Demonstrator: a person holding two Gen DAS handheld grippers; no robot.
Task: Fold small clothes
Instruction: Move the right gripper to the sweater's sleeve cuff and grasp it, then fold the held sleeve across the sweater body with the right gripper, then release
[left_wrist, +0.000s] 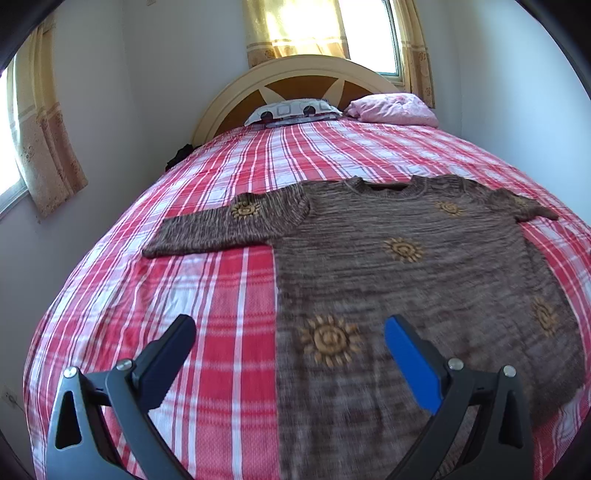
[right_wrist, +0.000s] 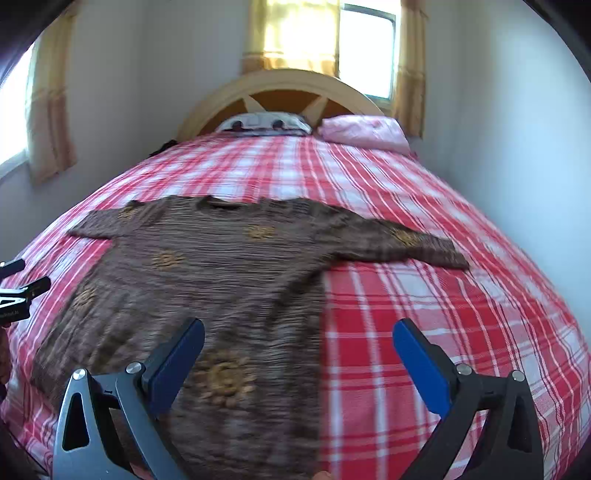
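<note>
**Both grippers wide over an unfolded sweater**

Grippers first: our left gripper (left_wrist: 290, 334) has its dark and blue pads spread wide with nothing between them, hanging above the lower hem side of the brown knitted sweater with tan sun motifs (left_wrist: 406, 266). Our right gripper (right_wrist: 297, 338) is just as wide and just as empty, poised over the sweater's other lower side, where the knit edge meets the bedding.

We take the sweater as our landmark. It lies flat and face up on the red-and-white plaid bedspread (left_wrist: 207, 295), neckline pointing away from us toward the cream arched wooden headboard (left_wrist: 295, 74). One sleeve (left_wrist: 221, 225) stretches straight out from the body on the left gripper's side; the opposite sleeve (right_wrist: 402, 240) stretches out on the right gripper's side. Beyond the neckline, well apart from the sweater, sit a white patterned pillow (left_wrist: 291, 110) and a pink bundled blanket (left_wrist: 391, 109). In the right wrist view, the tip of the left gripper shows at the far left edge, beside the sweater.

As we judge it, no fold has been made: body and both sleeves are fully spread. Laying out looks done; all folding remains, starting with a first grasp at the hem or a sleeve.
</note>
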